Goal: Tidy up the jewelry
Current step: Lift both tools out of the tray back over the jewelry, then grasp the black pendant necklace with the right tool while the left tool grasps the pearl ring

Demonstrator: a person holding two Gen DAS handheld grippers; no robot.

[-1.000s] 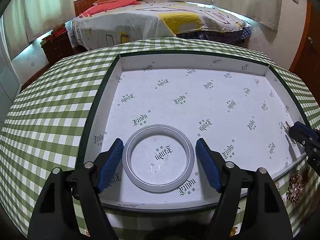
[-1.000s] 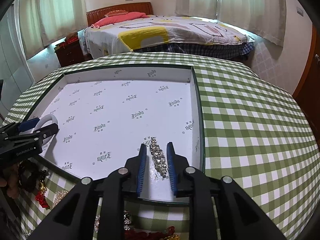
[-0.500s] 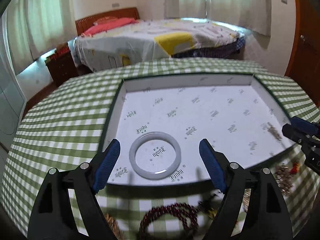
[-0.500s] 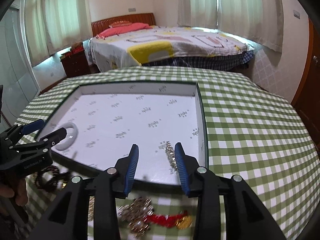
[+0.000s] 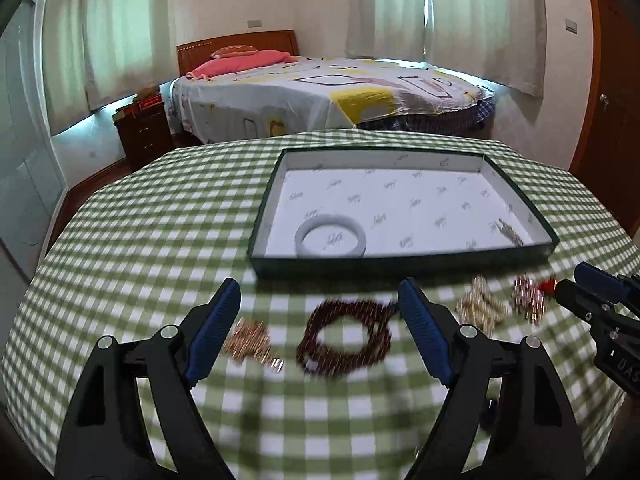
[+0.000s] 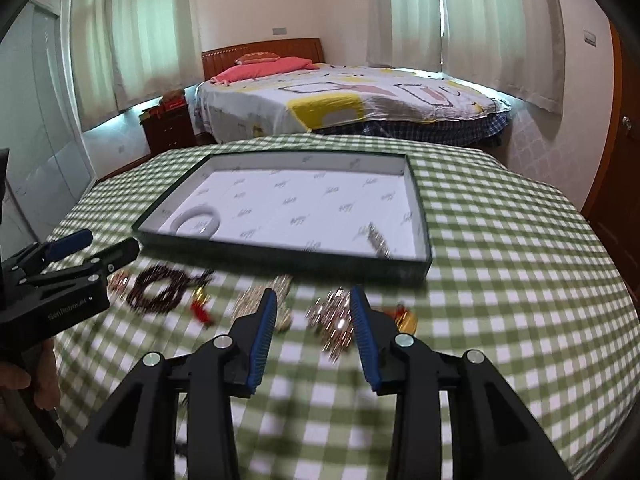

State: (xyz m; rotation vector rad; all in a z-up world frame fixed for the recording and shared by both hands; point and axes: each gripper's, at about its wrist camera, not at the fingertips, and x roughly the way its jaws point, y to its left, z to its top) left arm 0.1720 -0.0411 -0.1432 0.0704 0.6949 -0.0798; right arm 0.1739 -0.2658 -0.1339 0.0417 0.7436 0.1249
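A shallow dark green box [image 5: 400, 258] with white printed lining sits on the checked table. In it lie a white bangle [image 5: 331, 235] near the left and a rhinestone strip [image 5: 508, 232] near the right. My left gripper [image 5: 318, 286] hangs open over the cloth in front of the box, above a dark red bead bracelet [image 5: 344, 336]. My right gripper [image 6: 313, 292] is open too, hovering over a rose-gold cluster [image 6: 332, 316] without touching it. The right wrist view also shows the box [image 6: 280, 254], bangle [image 6: 196, 220], strip [image 6: 380, 242] and left gripper [image 6: 109, 241].
More loose pieces lie in front of the box: a gold piece [image 5: 250, 340], a pale gold piece [image 5: 480, 308], a red tassel [image 6: 200, 308] and a gold pendant [image 6: 406, 318]. A hand [image 6: 36, 376] holds the left tool. A bed [image 5: 328, 96] stands beyond the table.
Both grippers drew back and up out of the box. The right jaws opened and left the rhinestone strip inside; the bangle stays where the left gripper was. Loose jewelry came into view.
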